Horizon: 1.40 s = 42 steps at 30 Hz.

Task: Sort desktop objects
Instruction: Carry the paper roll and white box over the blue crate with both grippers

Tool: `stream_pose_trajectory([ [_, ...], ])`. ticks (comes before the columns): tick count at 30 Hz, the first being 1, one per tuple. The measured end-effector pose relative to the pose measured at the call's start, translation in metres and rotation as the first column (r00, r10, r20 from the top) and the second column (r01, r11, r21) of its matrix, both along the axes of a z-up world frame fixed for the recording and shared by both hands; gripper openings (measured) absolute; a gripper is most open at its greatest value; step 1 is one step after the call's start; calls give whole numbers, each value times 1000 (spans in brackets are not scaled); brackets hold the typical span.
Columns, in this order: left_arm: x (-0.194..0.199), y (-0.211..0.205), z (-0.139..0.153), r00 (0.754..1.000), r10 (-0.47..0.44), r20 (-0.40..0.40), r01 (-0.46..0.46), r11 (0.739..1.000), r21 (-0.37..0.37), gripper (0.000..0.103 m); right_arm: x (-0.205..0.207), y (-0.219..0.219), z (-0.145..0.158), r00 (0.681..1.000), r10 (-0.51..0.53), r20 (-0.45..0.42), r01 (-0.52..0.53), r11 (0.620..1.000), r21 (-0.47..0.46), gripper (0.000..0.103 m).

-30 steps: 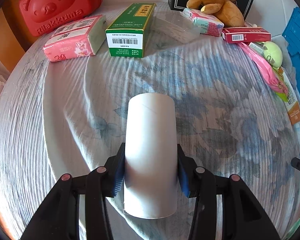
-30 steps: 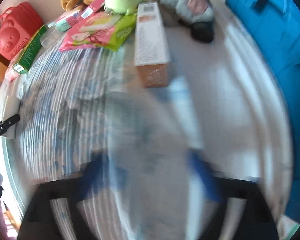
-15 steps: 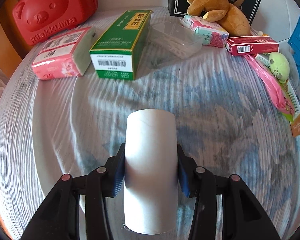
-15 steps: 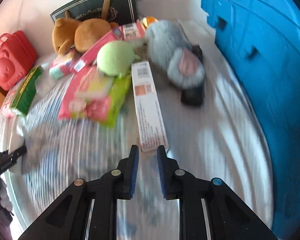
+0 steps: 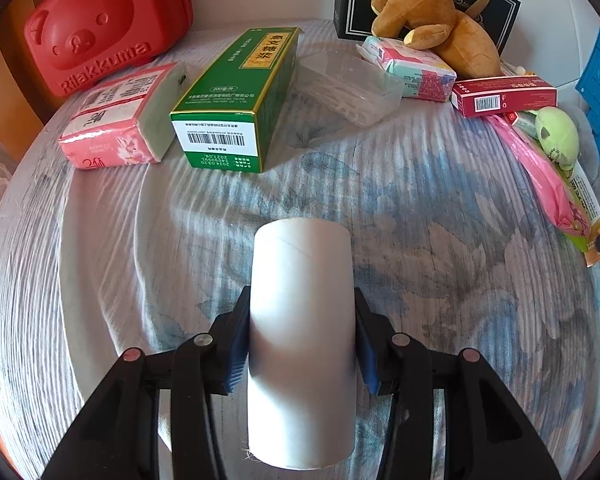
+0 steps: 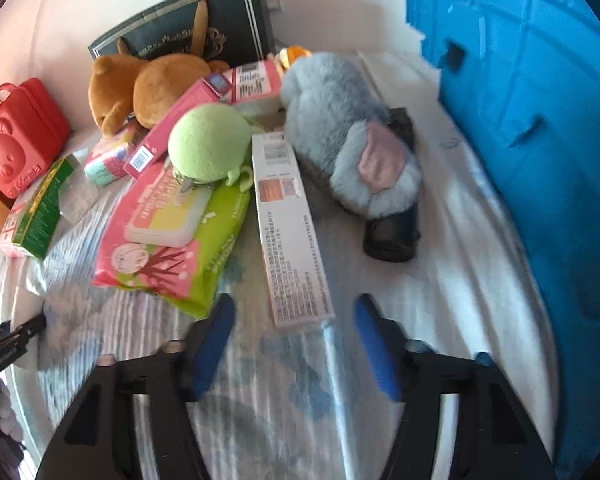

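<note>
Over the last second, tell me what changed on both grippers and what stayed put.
The right gripper went from shut half a second ago to jaws opening now, nothing between them, with the long white box just ahead. The green box and pink tissue pack loom larger and lower in the left view, so that gripper closed in on them. The left gripper still clamps the white roll.
</note>
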<state>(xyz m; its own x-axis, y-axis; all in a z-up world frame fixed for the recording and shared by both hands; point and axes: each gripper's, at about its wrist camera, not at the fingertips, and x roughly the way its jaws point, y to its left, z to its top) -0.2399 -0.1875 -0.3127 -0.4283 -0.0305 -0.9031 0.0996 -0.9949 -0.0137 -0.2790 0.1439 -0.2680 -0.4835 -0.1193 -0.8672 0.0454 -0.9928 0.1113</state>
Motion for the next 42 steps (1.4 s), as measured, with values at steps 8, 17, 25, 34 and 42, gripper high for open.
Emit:
stream_pose_trajectory([
  [8, 20, 13, 2, 999, 32, -39, -35, 997, -72, 44, 13, -17, -11, 998, 8, -63, -6, 999, 34, 29],
  [17, 76, 44, 43, 993, -52, -110, 44, 996, -73, 44, 95, -29, 44, 979, 47, -198, -38, 998, 50, 29],
  [25, 124, 66, 126, 937, -112, -330, 86, 992, -94, 44, 175, -37, 124, 913, 69, -403, -26, 993, 111, 29],
  [34, 165, 116, 200, 837, -203, -508, 202, 978, -59, 44, 247, -22, 207, 808, 7, -589, 108, 981, 159, 29],
  [42, 192, 202, 259, 726, -270, -632, 286, 955, -80, 44, 287, 42, 255, 725, -62, -686, 220, 965, 145, 29],
])
